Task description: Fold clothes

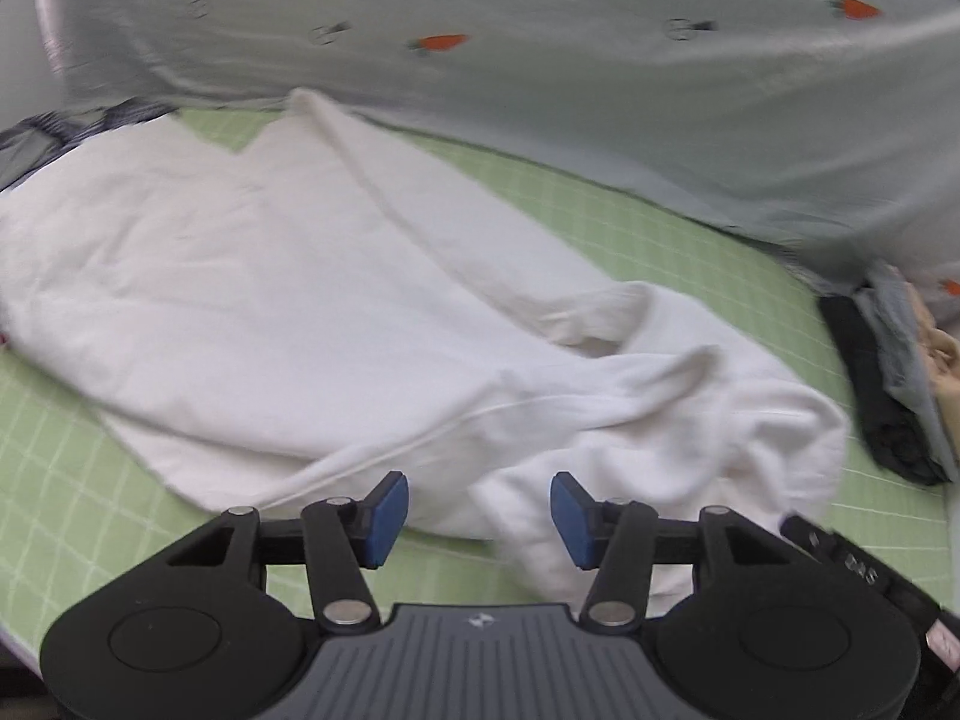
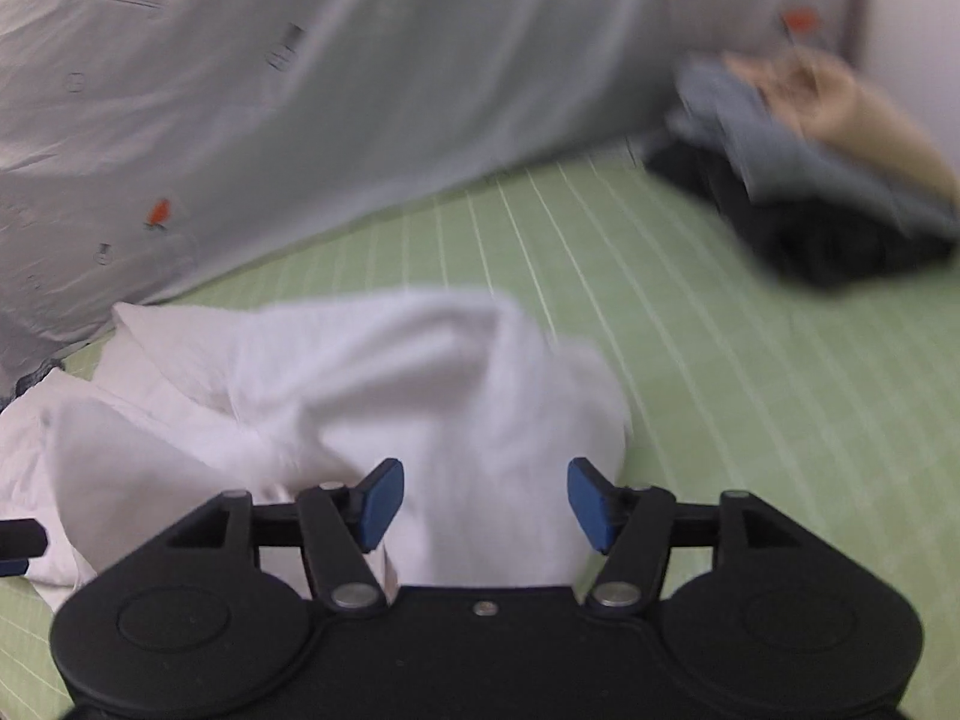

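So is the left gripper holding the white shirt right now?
No, the left gripper has its blue fingers spread wide, with the white shirt lying loose on the green mat.

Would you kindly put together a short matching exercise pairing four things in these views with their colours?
Things:
1. garment lying spread out
2. sheet under it
3. gripper pads
4. carrot print on the grey bedding

Colours:
A. orange
B. white
C. light green with a pale grid
D. blue

Pairs: 1-B, 2-C, 3-D, 4-A
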`<state>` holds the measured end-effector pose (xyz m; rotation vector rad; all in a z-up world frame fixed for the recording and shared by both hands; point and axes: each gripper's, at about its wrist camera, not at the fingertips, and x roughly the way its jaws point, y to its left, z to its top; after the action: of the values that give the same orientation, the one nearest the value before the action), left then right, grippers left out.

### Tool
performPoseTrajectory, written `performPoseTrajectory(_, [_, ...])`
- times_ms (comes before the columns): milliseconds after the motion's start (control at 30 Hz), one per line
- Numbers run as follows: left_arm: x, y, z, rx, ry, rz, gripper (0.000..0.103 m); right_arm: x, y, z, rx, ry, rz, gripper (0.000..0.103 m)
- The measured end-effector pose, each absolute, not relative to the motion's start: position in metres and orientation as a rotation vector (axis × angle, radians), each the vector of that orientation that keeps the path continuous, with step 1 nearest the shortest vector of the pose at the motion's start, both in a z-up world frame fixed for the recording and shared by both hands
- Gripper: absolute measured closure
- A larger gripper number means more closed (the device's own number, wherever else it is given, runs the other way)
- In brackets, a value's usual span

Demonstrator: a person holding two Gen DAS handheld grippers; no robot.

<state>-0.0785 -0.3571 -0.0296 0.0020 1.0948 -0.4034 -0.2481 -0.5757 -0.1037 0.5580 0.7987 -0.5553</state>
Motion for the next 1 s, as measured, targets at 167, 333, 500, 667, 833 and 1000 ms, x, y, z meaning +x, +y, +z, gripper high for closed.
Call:
performPoseTrajectory(167, [-0.056, -0.316, -0.045, 0.036, 1.148, -0.338, 0.048, -0.255, -0.56, -0.139, 0.757, 0.857, -0.596, 0.033])
performPoseTrajectory(333, [-0.034, -0.288, -0.061, 0.084, 1.189, -0.344, 0.048, -0.243, -0.532, -0.15, 0.829, 0.854, -0.656, 0.03])
performPoseTrajectory(500, [-0.011, -0.264, -0.076, 0.111, 1.223, -0.365, 0.047, -0.234, -0.514, -0.15, 0.916, 0.82, -0.736, 0.03])
performPoseTrajectory(667, [0.017, -0.254, -0.091, 0.131, 1.25, -0.364, 0.043, -0.246, -0.505, -0.141, 1.07, 0.688, -0.783, 0.021])
performPoseTrajectory(833, [0.04, -0.257, -0.113, 0.156, 1.298, -0.375, 0.043, -0.235, -0.502, -0.145, 1.058, 0.737, -0.829, 0.018])
performPoseTrajectory(1000, [0.05, -0.269, -0.123, 0.205, 1.311, -0.411, 0.042, -0.216, -0.489, -0.153, 0.918, 0.799, -0.86, 0.034])
